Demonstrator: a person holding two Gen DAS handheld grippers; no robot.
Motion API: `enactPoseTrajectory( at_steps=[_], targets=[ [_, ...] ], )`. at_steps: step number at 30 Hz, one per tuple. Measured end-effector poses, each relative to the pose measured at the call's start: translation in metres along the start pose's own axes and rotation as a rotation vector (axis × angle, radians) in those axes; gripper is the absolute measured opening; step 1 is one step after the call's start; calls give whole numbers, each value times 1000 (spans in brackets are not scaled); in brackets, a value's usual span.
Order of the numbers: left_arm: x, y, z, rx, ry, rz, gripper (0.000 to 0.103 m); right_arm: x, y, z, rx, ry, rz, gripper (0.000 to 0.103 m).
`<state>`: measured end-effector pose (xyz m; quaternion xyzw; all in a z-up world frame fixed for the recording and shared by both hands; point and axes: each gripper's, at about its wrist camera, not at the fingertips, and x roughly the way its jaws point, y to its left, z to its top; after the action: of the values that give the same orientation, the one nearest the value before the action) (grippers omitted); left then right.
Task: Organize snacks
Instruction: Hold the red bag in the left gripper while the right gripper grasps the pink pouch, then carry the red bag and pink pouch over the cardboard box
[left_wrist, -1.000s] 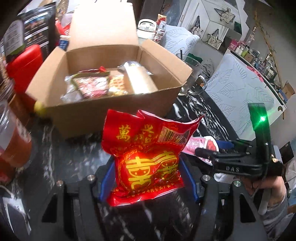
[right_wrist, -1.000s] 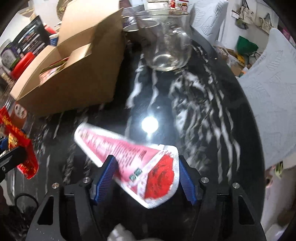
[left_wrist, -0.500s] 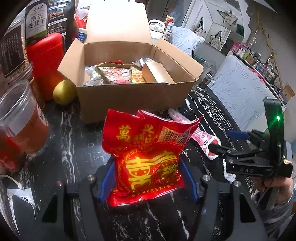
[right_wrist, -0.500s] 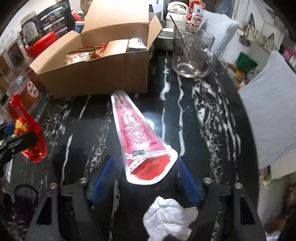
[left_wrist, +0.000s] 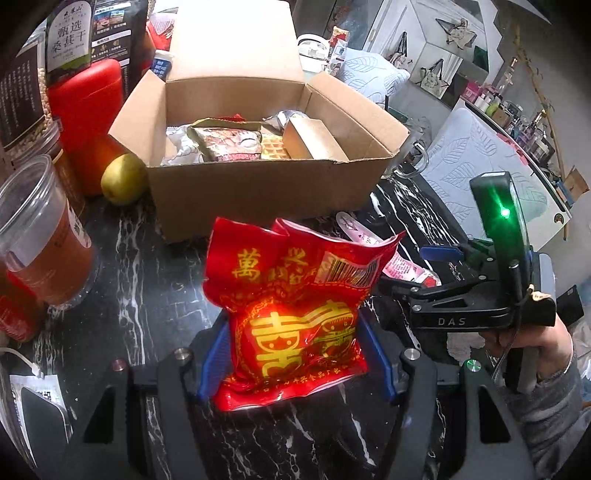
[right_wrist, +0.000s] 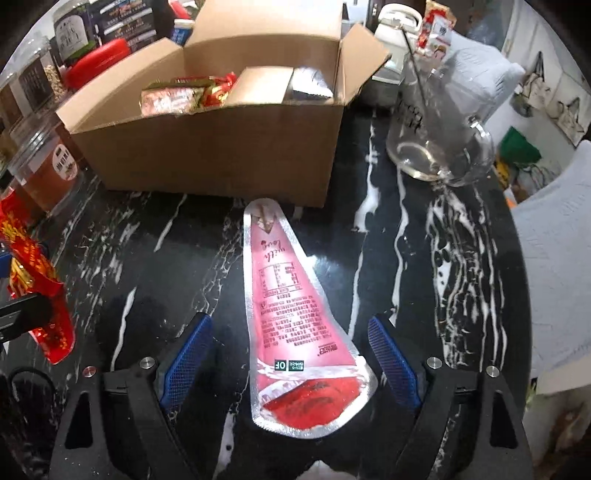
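Here the left tool (left_wrist: 295, 363) is clamped on a red snack bag (left_wrist: 295, 314), its blue pads pressed against both sides of the puffy packet, which stands upright between them above the black marbled tabletop (left_wrist: 140, 258). The open cardboard box (left_wrist: 258, 184) sits straight ahead of that tool along its pointing line, with several snacks already lying inside; the bag is near the box's front wall but not yet over its rim.

The right tool (right_wrist: 290, 354) has its fingers (right_wrist: 391, 354) well apart, clear of anything. Between them a long pink pouch (right_wrist: 291, 314) lies flat on the tabletop, touched by neither pad. Its long axis runs straight away from the tool toward the box (right_wrist: 221, 147), the wide red end nearest the tool and the narrow tip just short of the box's front wall. The pads stand on either side of the wide end, across the pouch's short axis, so a closing squeeze would probably catch it there, though the flat foil may be hard to lift off the surface.

Judging by position, the left hand is the one ready to deliver: its bag only needs carrying forward and over the rim. The right hand (left_wrist: 524, 332) holds its tool just beside the bag.
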<state>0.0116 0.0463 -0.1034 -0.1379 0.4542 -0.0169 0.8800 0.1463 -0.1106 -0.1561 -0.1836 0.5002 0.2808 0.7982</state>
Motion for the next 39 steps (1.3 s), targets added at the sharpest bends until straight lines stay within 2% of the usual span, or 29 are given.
enactPoseTrajectory(
  at_steps=[3, 7, 8, 9, 12, 17, 28, 39],
  targets=[
    [2, 1, 0, -4, 4, 0, 64, 9, 0, -2, 8, 38, 21, 87],
    [4, 4, 0, -10, 8, -2, 64, 9, 1, -7, -7, 10, 17, 83],
    [4, 4, -1, -12, 9, -1, 64, 8, 3, -8, -17, 1, 21, 77],
    [5, 5, -1, -14, 10, -2, 64, 6, 5, -10, -30, -5, 26, 62],
    [4, 6, -1, -21, 9, -2, 64, 1, 9, -12, -46, -3, 27, 43],
    [0, 7, -2, -22, -3, 0, 64, -8, 8, -23, -24, -22, 39, 30],
    [-15, 7, -9, -17, -36, 8, 64, -34, 10, -48, 70, -88, 89, 29],
    [-50, -1, -5, 16, -125, 28, 64, -87, 29, -56, 66, -212, 131, 29]
  ],
)
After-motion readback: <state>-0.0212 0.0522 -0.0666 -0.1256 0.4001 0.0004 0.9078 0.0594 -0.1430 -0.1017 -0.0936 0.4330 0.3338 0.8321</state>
